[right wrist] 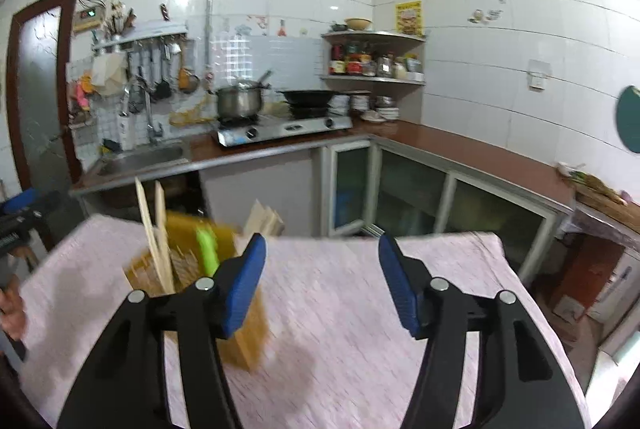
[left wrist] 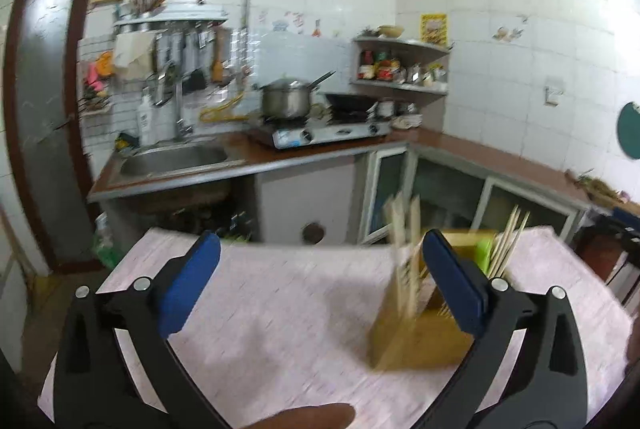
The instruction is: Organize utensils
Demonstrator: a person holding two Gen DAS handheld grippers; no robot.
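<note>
Blurrily, chopsticks (left wrist: 404, 253) poke from a wooden holder (left wrist: 416, 341), seemingly upright.

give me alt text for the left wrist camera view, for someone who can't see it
The left tool is open and empty above a table with a pale pink cloth. A wooden utensil holder with upright chopsticks and something green stands by its right finger, motion-blurred. Behind are a sink and a pot on a stove.

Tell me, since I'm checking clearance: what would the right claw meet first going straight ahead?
Probably nothing: the open right claw faces bare pink tablecloth; the wooden utensil holder sits left of its path.
</note>
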